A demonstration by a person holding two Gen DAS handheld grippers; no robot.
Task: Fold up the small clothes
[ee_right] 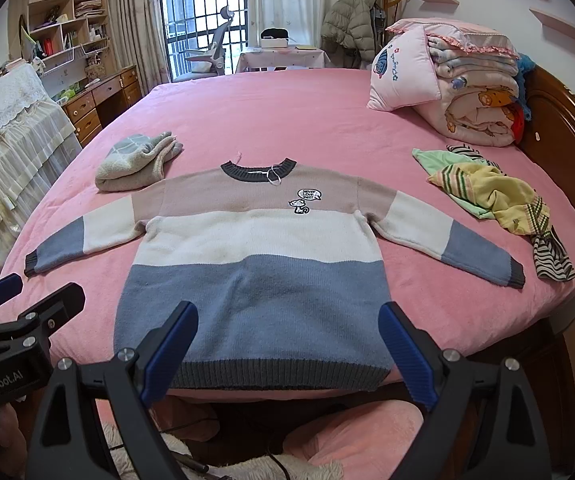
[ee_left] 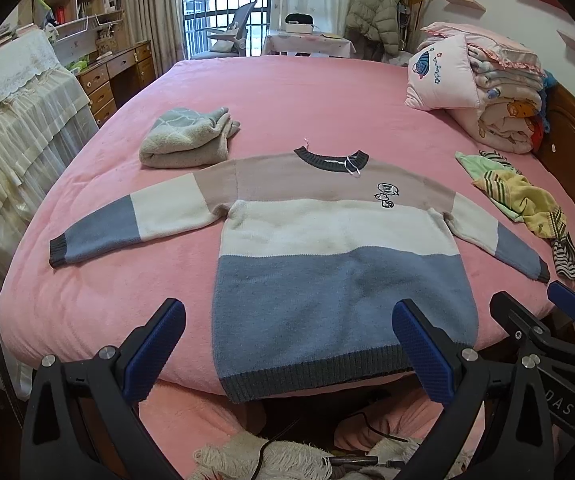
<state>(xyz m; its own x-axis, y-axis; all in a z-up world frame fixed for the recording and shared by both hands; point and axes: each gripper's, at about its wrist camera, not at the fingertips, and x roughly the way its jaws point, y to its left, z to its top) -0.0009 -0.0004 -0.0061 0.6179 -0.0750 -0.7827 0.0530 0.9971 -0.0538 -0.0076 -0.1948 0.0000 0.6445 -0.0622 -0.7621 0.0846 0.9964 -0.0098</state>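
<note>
Bed [ee_left: 287, 92]: pink blanket in a bedroom.
Grippers: my left gripper [ee_left: 287, 350] and right gripper [ee_right: 287, 354] hang released, empty, near the hem.
Sweater [ee_left: 327, 240]: flat, face up, sleeves spread.
Handling: I judge it soft, light, floppy; I'd pinch a cuff [ee_right: 516, 276] or shoulder.

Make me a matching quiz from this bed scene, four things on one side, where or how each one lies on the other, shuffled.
1 sweater
2 grey garment
3 striped clothes
4 quilts

A crumpled heap, right of the sweater
B spread flat, sleeves out
C stacked by the headboard
D folded, left of the collar

Pairs: 1-B, 2-D, 3-A, 4-C
</note>
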